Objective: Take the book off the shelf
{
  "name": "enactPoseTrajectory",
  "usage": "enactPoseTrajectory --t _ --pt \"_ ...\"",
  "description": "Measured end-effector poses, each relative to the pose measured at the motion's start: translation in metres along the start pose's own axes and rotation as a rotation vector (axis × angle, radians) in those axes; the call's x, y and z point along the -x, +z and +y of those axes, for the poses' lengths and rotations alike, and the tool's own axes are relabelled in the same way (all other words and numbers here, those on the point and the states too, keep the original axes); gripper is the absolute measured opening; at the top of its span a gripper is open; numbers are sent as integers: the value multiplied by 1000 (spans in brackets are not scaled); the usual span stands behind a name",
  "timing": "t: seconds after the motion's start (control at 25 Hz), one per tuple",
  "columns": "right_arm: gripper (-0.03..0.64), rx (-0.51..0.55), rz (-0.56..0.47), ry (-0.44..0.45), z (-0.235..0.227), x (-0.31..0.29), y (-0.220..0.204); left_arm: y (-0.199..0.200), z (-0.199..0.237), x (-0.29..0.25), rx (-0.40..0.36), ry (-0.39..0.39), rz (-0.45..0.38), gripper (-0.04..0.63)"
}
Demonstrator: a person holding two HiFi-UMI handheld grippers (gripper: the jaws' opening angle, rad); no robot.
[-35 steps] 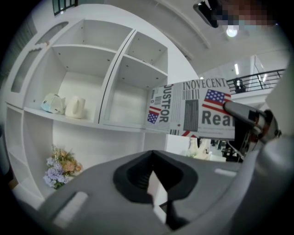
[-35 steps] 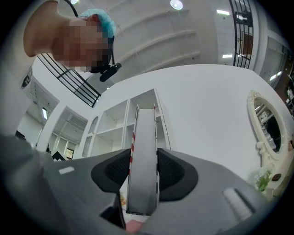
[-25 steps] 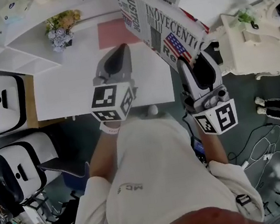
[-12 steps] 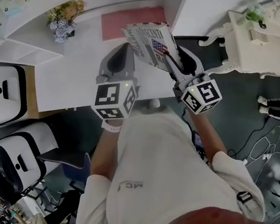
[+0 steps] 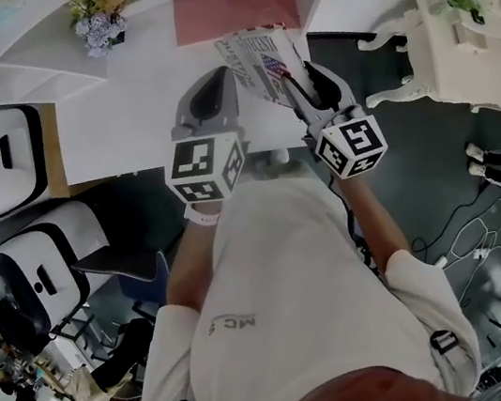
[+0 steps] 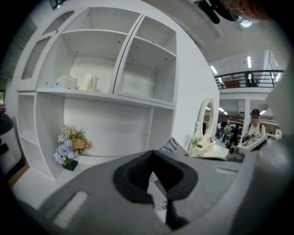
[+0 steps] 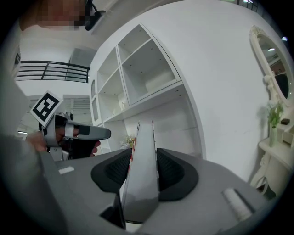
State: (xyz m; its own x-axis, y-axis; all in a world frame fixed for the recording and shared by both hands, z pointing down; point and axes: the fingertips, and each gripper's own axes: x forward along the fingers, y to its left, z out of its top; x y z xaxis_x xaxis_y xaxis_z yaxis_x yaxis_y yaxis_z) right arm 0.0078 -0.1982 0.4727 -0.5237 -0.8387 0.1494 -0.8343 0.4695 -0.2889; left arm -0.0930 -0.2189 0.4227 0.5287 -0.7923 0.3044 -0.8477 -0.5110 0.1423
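Observation:
The book (image 5: 255,56), with a newspaper-print cover and a small flag, is clamped edge-on in my right gripper (image 5: 299,80), which is shut on it. It hangs tilted over the right part of the white desk (image 5: 123,121). In the right gripper view the book (image 7: 142,179) stands upright between the black pads (image 7: 172,170) of that gripper (image 7: 144,153). My left gripper (image 5: 212,83) hovers just left of the book, shut and holding nothing. In the left gripper view its tips (image 6: 154,156) meet, and a corner of the book (image 6: 172,146) shows beyond them.
White shelving (image 6: 119,92) rises behind the desk, with a flower pot (image 5: 102,24) on the left and a pink mat (image 5: 233,9) at the back. A white ornate dressing table (image 5: 473,53) stands to the right. White machines (image 5: 0,180) sit at the left.
My right gripper has come down and leftwards with the book, which now stands more edge-on, close to the left gripper. The left gripper has sunk a little.

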Motion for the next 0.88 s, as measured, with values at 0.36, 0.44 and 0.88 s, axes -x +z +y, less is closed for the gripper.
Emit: enactPoseTrajectory --t 0.36,0.44,0.88 --pt "169 32 35 -31 6 -2 -19 -27 14 16 18 50 -9 2" --pt "169 36 43 -32 7 -2 -23 -34 13 20 28 50 -8 2" --pt "168 43 87 -46 6 -3 -47 -63 2 34 78 51 2 2"
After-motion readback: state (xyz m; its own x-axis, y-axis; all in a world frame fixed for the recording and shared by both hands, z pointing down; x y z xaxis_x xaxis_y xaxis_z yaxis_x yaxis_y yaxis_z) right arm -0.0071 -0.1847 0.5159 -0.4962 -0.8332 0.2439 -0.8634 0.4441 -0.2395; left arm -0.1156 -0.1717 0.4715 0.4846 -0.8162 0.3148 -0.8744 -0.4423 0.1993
